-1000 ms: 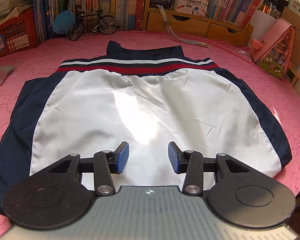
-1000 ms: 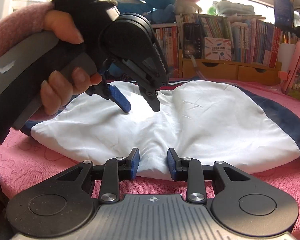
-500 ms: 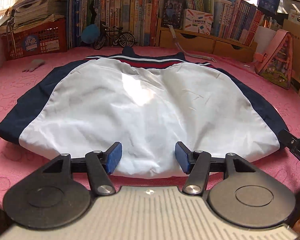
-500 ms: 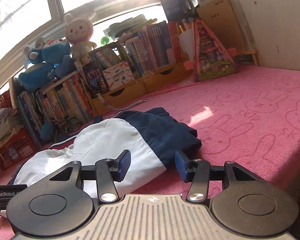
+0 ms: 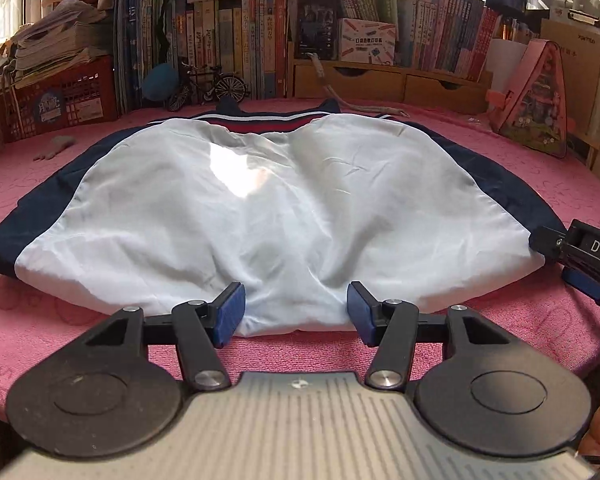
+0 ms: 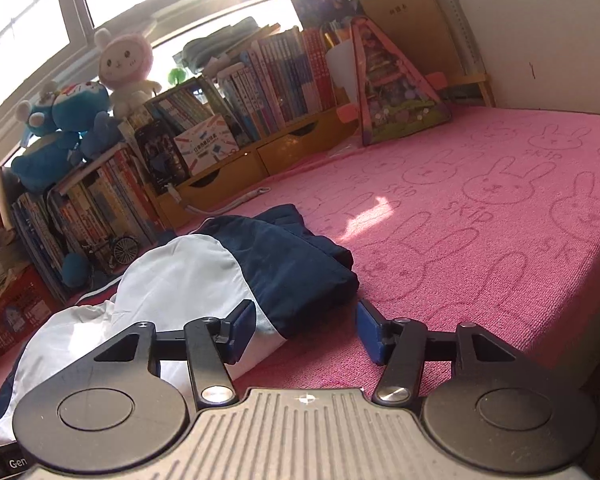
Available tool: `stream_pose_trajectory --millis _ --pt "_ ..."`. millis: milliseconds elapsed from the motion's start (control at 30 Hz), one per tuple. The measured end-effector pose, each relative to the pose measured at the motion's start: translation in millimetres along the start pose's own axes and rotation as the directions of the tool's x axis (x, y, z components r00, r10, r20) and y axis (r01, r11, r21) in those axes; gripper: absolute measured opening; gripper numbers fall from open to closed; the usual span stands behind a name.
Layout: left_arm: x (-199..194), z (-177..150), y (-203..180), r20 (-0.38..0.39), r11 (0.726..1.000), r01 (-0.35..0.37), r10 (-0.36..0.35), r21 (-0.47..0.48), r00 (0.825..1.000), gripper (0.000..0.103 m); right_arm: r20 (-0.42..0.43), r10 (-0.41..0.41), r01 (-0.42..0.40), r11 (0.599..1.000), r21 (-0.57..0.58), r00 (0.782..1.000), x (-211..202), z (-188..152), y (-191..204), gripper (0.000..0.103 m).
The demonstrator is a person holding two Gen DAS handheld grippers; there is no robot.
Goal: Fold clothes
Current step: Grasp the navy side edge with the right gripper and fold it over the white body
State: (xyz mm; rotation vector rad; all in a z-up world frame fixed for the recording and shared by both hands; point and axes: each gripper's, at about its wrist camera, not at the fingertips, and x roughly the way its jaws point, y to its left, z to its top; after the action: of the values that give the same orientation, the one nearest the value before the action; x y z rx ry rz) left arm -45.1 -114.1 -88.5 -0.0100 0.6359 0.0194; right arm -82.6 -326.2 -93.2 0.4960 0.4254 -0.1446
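Observation:
A white jacket [image 5: 284,208] with navy sides and a red-and-white band lies flat on the pink cloth [image 5: 540,320], back up. My left gripper [image 5: 295,314] is low at its near hem. A bulge of white hem sits between the jaws, which are closing, and the pads are not pressing on it. My right gripper [image 6: 306,330] is at the jacket's navy right corner [image 6: 300,276]. Its jaws are opening, with the left pad [image 6: 242,330] over the white edge and the corner lying just ahead between them. One blue pad [image 5: 584,283] of it shows at the right edge of the left wrist view.
Books, wooden drawers [image 5: 380,84], a red crate [image 5: 60,100] and a small model bicycle [image 5: 208,88] line the far edge. A pink triangular toy house [image 6: 396,96] stands at the back right. Plush toys [image 6: 124,68] sit on the books. A cord [image 5: 352,104] lies behind the collar.
Both grippers have drawn back and sunk to the jacket's near edge and opened wider. The right one swung from the middle of the hem to the jacket's right corner and rolled.

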Motion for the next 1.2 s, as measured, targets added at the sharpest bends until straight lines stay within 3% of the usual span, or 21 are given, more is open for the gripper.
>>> stream_pose_trajectory --millis 300,467,667,800,900,967,1067,1133,1200 --pt "-1.5 -1.4 1.2 0.006 0.999 0.006 -0.006 -0.039 1.000 0.054 -0.031 0.058 -0.058 0.998 0.012 0.998 26.6 9.8 6.3 0.069" --pt "-0.6 0.0 0.7 0.002 0.999 0.001 -0.001 -0.054 1.000 0.054 -0.039 0.065 -0.066 0.997 -0.042 0.997 39.4 12.1 13.4 0.072" --pt "-0.2 1.0 2.9 -0.001 0.997 0.007 -0.007 -0.073 1.000 0.054 -0.061 0.084 -0.088 0.993 -0.080 0.995 50.6 15.3 20.4 0.084" --pt "-0.7 1.1 4.0 -0.002 0.997 0.009 -0.009 -0.081 1.000 0.054 -0.119 0.156 -0.152 0.987 0.042 0.981 60.9 27.5 13.8 0.084" --pt "-0.9 1.3 5.3 -0.003 0.996 0.015 -0.016 -0.085 1.000 0.054 -0.157 0.238 -0.214 0.964 0.156 0.958 73.5 34.9 8.2 0.080" --pt "-1.0 1.9 6.8 -0.006 0.996 0.022 -0.023 -0.092 1.000 0.054 -0.179 0.268 -0.230 0.951 0.208 0.947 82.4 38.9 6.1 0.071" --pt "-0.7 2.2 7.9 -0.011 0.996 0.031 -0.032 -0.088 0.999 0.054 -0.203 0.246 -0.196 0.951 0.239 0.948 89.9 43.4 5.1 0.045" --pt "-0.5 2.4 7.8 -0.013 0.996 0.036 -0.037 -0.080 0.999 0.054 -0.187 0.208 -0.173 0.966 0.190 0.960 85.8 48.3 10.5 0.026" --pt "-0.8 2.2 9.4 -0.014 0.995 0.045 -0.046 -0.088 0.999 0.054 -0.127 0.200 -0.190 0.978 0.084 0.972 72.0 55.9 24.4 0.022"
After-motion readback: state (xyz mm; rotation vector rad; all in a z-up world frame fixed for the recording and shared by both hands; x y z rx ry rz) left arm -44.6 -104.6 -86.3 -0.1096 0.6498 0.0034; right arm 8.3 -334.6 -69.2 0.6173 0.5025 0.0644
